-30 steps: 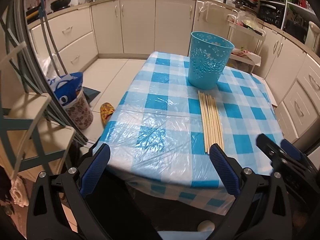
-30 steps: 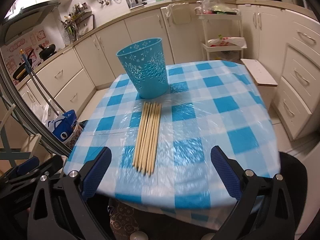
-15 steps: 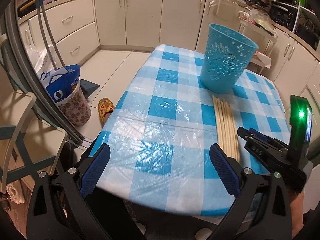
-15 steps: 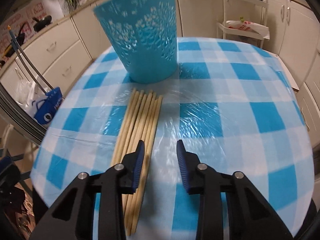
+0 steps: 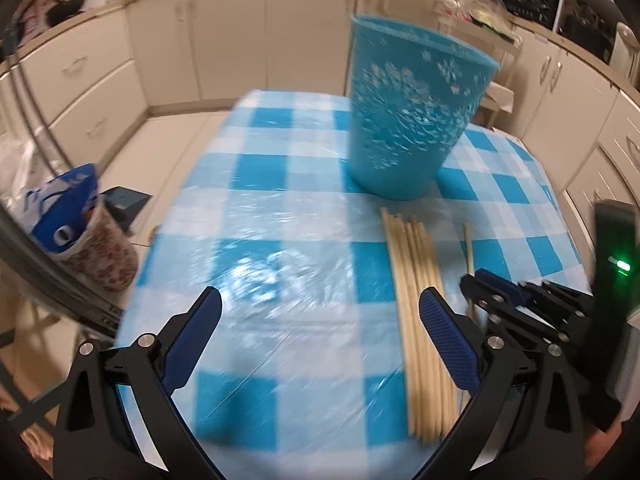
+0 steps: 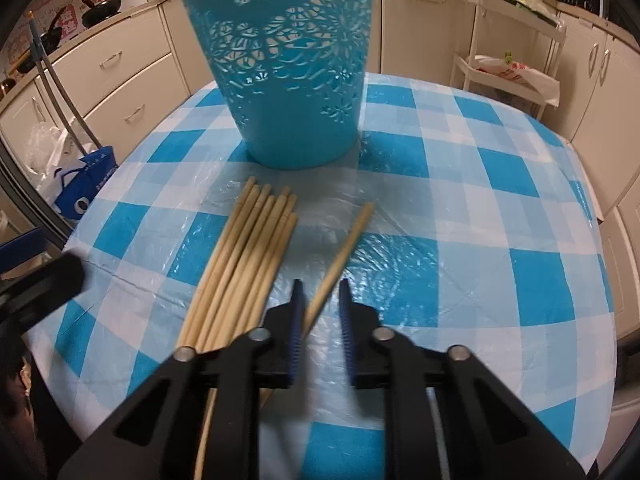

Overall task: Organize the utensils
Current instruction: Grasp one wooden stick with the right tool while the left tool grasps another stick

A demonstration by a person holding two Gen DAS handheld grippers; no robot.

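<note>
Right claw [image 6: 320, 308] narrowed around one chopstick [image 6: 344, 248], angled clear of the bundle [image 6: 240, 268] to its left for lifting toward the cup [image 6: 288, 80] ahead; left claw [image 5: 320, 320] wide, idle over the bench [image 5: 280, 280].

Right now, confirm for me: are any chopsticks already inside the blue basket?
No: through the cutouts the blue basket looks empty, and the chopsticks all lie on the tablecloth.

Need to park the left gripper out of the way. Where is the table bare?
Bare cloth lies left of the chopstick bundle, out to the table edge, and right of the single chopstick in the right gripper. It is crowded between the bundle and the blue basket.
</note>
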